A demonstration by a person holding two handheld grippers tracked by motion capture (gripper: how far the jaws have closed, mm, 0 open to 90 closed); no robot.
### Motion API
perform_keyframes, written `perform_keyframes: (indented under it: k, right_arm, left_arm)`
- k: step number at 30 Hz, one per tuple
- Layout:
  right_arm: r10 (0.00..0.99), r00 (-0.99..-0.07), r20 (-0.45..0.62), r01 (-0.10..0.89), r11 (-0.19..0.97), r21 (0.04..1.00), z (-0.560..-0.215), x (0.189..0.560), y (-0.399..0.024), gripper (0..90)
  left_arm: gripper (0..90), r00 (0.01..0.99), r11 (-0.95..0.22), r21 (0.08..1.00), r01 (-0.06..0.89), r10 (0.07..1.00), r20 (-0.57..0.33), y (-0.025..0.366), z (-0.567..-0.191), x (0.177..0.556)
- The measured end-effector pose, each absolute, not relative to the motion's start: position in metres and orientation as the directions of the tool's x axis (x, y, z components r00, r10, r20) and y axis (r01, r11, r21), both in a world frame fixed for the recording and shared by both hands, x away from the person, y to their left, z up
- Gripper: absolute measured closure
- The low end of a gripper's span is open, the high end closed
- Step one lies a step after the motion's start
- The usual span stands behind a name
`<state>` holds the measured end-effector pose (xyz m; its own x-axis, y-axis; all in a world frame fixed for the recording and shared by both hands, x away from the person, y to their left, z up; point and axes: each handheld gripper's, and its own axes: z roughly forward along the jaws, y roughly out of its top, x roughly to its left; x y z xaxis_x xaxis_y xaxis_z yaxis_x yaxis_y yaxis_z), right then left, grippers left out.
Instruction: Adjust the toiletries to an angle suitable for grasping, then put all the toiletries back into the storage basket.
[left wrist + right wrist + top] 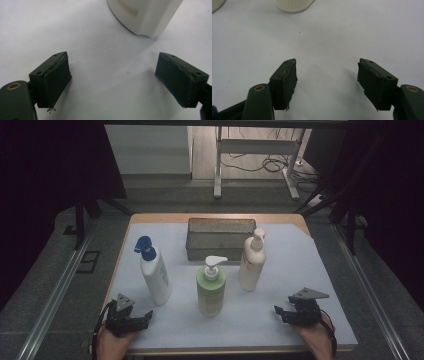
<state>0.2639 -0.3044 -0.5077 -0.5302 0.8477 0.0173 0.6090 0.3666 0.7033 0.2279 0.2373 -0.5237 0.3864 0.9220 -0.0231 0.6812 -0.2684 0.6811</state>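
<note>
Left gripper (142, 319), jaws spread and empty, just in front of the white bottle (155, 272). Right gripper (278, 312) likewise parted, holding nothing, right of the green bottle (211, 287) and near the cream bottle (251, 262). Mesh basket (220, 238) behind the green bottle. White bottle probably stiff, smooth, top-heavy with its blue pump; best taken around the mid body. Fill levels impossible to tell; bottle bases cut off in both gripper views.
</note>
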Motion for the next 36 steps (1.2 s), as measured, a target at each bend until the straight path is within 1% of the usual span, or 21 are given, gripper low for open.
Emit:
perform_keyframes:
  k: [6, 10, 11, 13, 14, 17, 18, 19, 21, 23, 24, 25, 26, 27, 28, 29, 34, 36]
  right_arm:
    - [0.841, -0.54, 0.041, 0.591, 0.345, 0.729, -0.501, 0.263, -0.302, 39.3]
    - [0.836, -0.546, 0.048, 0.585, 0.34, 0.736, -0.497, 0.264, -0.3, 40.4]
    - [0.832, -0.55, 0.065, 0.592, 0.334, 0.734, -0.496, 0.266, -0.298, 40.9]
    - [0.83, -0.555, 0.065, 0.593, 0.339, 0.73, -0.496, 0.267, -0.298, 41.7]
    - [0.823, -0.565, 0.059, 0.588, 0.352, 0.729, -0.496, 0.268, -0.295, 44.8]
    - [0.816, -0.574, 0.06, 0.584, 0.357, 0.729, -0.495, 0.27, -0.293, 46.0]
    - [0.812, -0.58, 0.066, 0.584, 0.359, 0.728, -0.495, 0.271, -0.292, 48.5]
    - [0.812, -0.58, 0.066, 0.584, 0.359, 0.728, -0.495, 0.271, -0.292, 48.5]
    - [0.805, -0.589, 0.071, 0.584, 0.363, 0.726, -0.494, 0.272, -0.291, 51.2]
    - [0.793, -0.604, 0.083, 0.579, 0.365, 0.73, -0.493, 0.273, -0.288, 56.5]
    - [0.793, -0.604, 0.083, 0.579, 0.365, 0.73, -0.493, 0.273, -0.288, 56.5]
    - [0.783, -0.615, 0.091, 0.571, 0.363, 0.736, -0.491, 0.274, -0.285, 62.5]
    - [0.783, -0.615, 0.091, 0.571, 0.363, 0.736, -0.491, 0.274, -0.285, 62.5]
    - [0.771, -0.626, 0.117, 0.575, 0.354, 0.738, -0.49, 0.275, -0.282, 68.3]
    - [0.771, -0.626, 0.117, 0.575, 0.354, 0.738, -0.49, 0.275, -0.282, 68.3]
    - [0.763, -0.636, 0.116, 0.568, 0.36, 0.74, -0.489, 0.276, -0.28, 73.5]
    - [0.746, -0.658, 0.105, 0.547, 0.378, 0.747, -0.489, 0.279, -0.277, 75.5]
    - [0.745, -0.655, 0.126, 0.55, 0.356, 0.756, -0.489, 0.281, -0.277, 75.7]
  left_arm:
    - [12.4, 0.385, -0.267, 0.683, 0.68, 0.923, -0.023, 0.237, -0.524, 0.228]
    - [12.4, 0.383, -0.263, 0.685, 0.68, 0.924, -0.025, 0.237, -0.524, 0.227]
    - [12.4, 0.383, -0.262, 0.685, 0.68, 0.923, -0.026, 0.237, -0.524, 0.227]
    - [12.4, 0.383, -0.263, 0.684, 0.68, 0.923, -0.025, 0.237, -0.524, 0.228]
    - [12.4, 0.383, -0.263, 0.684, 0.68, 0.923, -0.026, 0.237, -0.524, 0.228]
    - [12.4, 0.383, -0.263, 0.684, 0.68, 0.923, -0.026, 0.237, -0.524, 0.228]
    - [12.4, 0.383, -0.263, 0.685, 0.68, 0.923, -0.026, 0.237, -0.524, 0.228]
    - [12.4, 0.383, -0.263, 0.685, 0.68, 0.923, -0.026, 0.237, -0.524, 0.228]
    - [12.4, 0.383, -0.263, 0.685, 0.68, 0.924, -0.025, 0.237, -0.524, 0.227]
    - [12.4, 0.383, -0.263, 0.685, 0.679, 0.924, -0.025, 0.237, -0.524, 0.227]
    - [12.4, 0.383, -0.263, 0.685, 0.679, 0.924, -0.025, 0.237, -0.524, 0.227]
    - [12.4, 0.382, -0.261, 0.686, 0.679, 0.924, -0.026, 0.237, -0.524, 0.227]
    - [12.4, 0.382, -0.261, 0.686, 0.679, 0.924, -0.026, 0.237, -0.524, 0.227]
    - [12.4, 0.382, -0.261, 0.686, 0.679, 0.924, -0.027, 0.237, -0.524, 0.227]
    - [12.4, 0.382, -0.261, 0.686, 0.679, 0.924, -0.027, 0.237, -0.524, 0.227]
    - [12.4, 0.382, -0.261, 0.686, 0.679, 0.924, -0.027, 0.237, -0.524, 0.227]
    - [12.4, 0.382, -0.261, 0.686, 0.679, 0.924, -0.027, 0.237, -0.524, 0.227]
    - [12.4, 0.382, -0.261, 0.686, 0.679, 0.924, -0.027, 0.237, -0.524, 0.227]
